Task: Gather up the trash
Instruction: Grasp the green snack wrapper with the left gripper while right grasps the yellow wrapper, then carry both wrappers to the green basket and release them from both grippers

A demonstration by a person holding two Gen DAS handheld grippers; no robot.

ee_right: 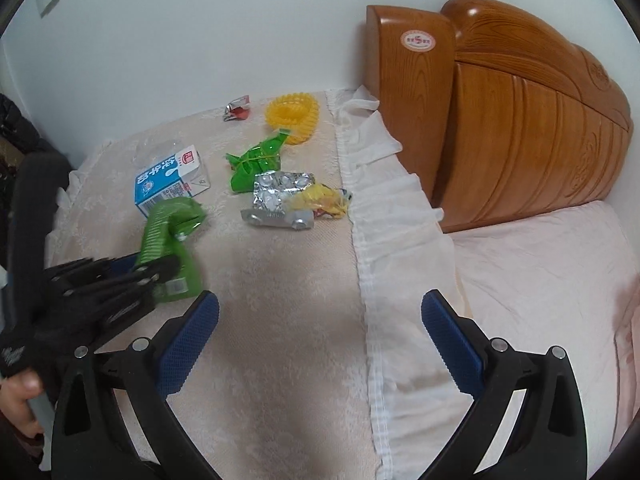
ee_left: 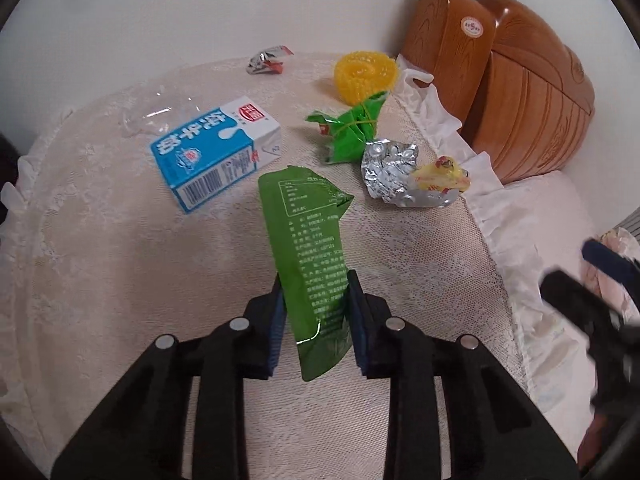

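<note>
My left gripper [ee_left: 316, 286] is shut on a flat green snack wrapper [ee_left: 310, 248] and holds it above the lace-covered table; it also shows in the right wrist view [ee_right: 166, 236]. Beyond it lie a blue and white milk carton [ee_left: 218, 154], a crumpled green wrapper [ee_left: 352, 128], a silver blister pack [ee_left: 390, 168] with a yellow wrapper [ee_left: 442, 172] on it, a yellow ring [ee_left: 366, 74] and a small red and silver wrapper [ee_left: 268, 60]. My right gripper [ee_right: 320, 312] is open and empty, low over the table's near right part.
A wooden headboard [ee_right: 520, 120] stands at the right behind a pink bed [ee_right: 540, 280]. The table's frilled cloth edge [ee_right: 368, 208] runs along the bed. A white wall [ee_right: 200, 40] is behind the table.
</note>
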